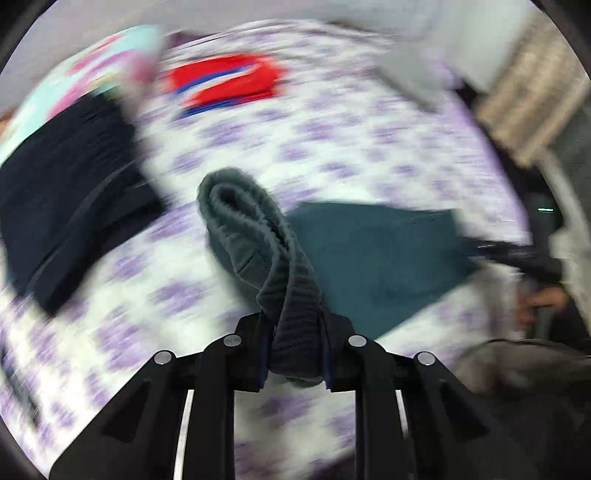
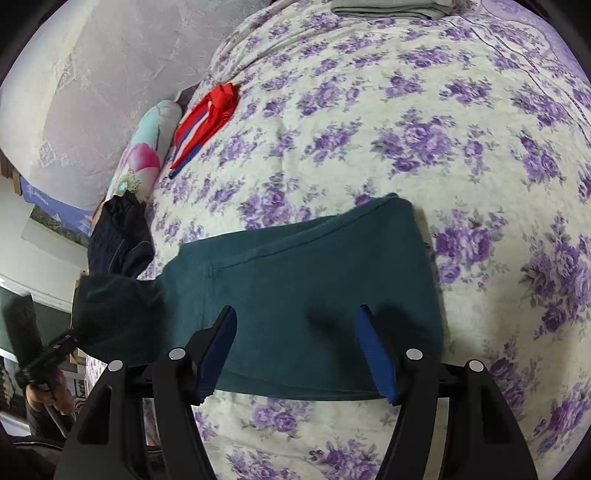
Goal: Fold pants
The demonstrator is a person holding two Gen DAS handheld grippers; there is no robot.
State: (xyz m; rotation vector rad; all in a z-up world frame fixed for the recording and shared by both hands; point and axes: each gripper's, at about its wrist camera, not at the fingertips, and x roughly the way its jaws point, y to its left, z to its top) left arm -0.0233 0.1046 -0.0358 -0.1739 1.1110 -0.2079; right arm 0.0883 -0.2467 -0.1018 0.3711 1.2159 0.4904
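Note:
Dark teal pants (image 2: 303, 280) lie partly folded on the flowered bedspread (image 2: 424, 129). My left gripper (image 1: 295, 325) is shut on the ribbed waistband (image 1: 258, 236) and holds it lifted above the bed; the rest of the pants (image 1: 376, 258) lies flat beyond it. The left wrist view is motion-blurred. My right gripper (image 2: 297, 317) is open and empty, hovering over the near edge of the flat pants. The left gripper (image 2: 51, 350) also shows in the right wrist view at far left, holding the lifted cloth (image 2: 110, 306).
A folded red, white and blue garment (image 2: 203, 122) and a dark navy garment (image 2: 118, 236) lie at the bed's left side beside a flowered pillow (image 2: 147, 147). A grey folded item (image 2: 388, 7) sits at the far end. The wall (image 2: 92, 74) borders the left.

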